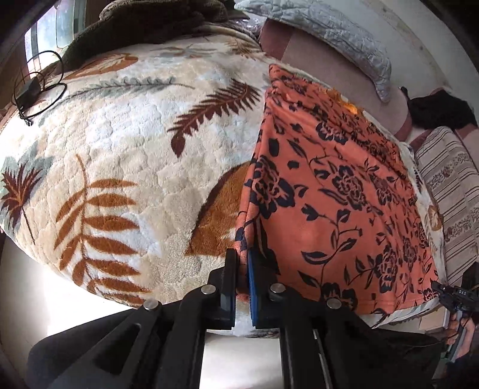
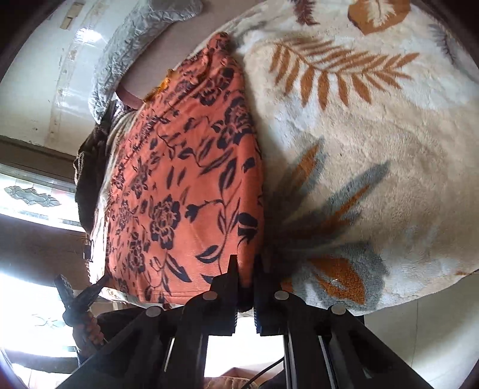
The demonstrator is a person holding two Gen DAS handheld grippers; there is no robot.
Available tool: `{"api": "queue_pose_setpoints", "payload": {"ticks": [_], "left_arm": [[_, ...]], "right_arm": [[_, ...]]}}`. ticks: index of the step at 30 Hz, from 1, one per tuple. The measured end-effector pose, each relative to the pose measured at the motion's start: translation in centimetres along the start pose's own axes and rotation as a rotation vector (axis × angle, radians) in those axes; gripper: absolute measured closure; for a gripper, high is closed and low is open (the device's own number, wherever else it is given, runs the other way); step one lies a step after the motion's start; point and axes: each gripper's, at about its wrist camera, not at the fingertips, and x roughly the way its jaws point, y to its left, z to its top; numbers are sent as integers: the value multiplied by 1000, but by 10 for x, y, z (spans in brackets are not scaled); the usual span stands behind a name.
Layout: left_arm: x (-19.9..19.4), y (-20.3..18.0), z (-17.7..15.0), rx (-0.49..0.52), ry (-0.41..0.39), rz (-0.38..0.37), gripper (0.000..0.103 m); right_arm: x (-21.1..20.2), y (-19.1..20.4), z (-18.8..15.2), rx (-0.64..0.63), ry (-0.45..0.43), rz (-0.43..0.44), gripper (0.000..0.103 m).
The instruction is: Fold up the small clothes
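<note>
An orange garment with dark navy flowers [image 1: 338, 191] lies flat on a fluffy cream blanket with leaf prints [image 1: 125, 155]. My left gripper [image 1: 243, 263] is shut on the garment's near left corner, where the layered edge runs between the black finger and the blue pad. In the right wrist view the same garment [image 2: 179, 185] lies left of centre on the blanket [image 2: 374, 134]. My right gripper [image 2: 246, 269] is shut on the garment's near right corner. Each gripper shows at the edge of the other's view.
A grey quilted pillow [image 1: 335, 33] and a pinkish sofa back [image 1: 344, 71] lie beyond the garment. A striped cushion [image 1: 449, 185] sits at the right. A black cable and adapter [image 1: 33, 89] lie on the blanket's far left. A dark brown throw [image 1: 149, 21] is at the back.
</note>
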Motion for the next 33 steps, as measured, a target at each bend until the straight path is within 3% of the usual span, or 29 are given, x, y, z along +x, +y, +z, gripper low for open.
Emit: {"api": "queue_pose_setpoints", "payload": {"ticks": [2,4,7,9,10,11,12,16,18,22,26,28,30,33], "left_arm": [[-5,-1,4,-6,-24,0,95],[8,0,4,2,-8,30,93],[32,6,0,-29,48,28,70],[27,5,-4,-38,18,0,62],[28,3,-4,-23,18,16,66],[27,0,-4,-10,18,35,98],[26,0,-2,-9,26,19,97],[-5,1,9,-59,-53,-56,97],[-7,4,12,-73,-64,-58,97],[33,12,3,-93,70,0,97],[11,10,5,-89,-22,-38,97],[22,13,6,-96,19,-12,97],[32,17,5,-129,74,-10,97],[5,7,23,-115,-16,-48,97]], "right_arm": [[-6,6,1,-7,-3,55,92],[3,3,4,-16,24,28,89],[25,-12,4,26,82,6,51],[27,-13,3,32,72,47,44],[27,-13,3,27,75,46,44],[27,-12,3,15,83,37,60],[26,-11,3,13,89,11,96],[-1,1,8,-1,25,65,96],[-8,3,11,1,4,85,96],[22,-21,9,59,90,41,96],[3,-12,11,38,13,111,96],[2,-15,15,35,11,102,96],[19,-27,18,74,75,62,96],[12,-16,27,49,42,115,96]]}}
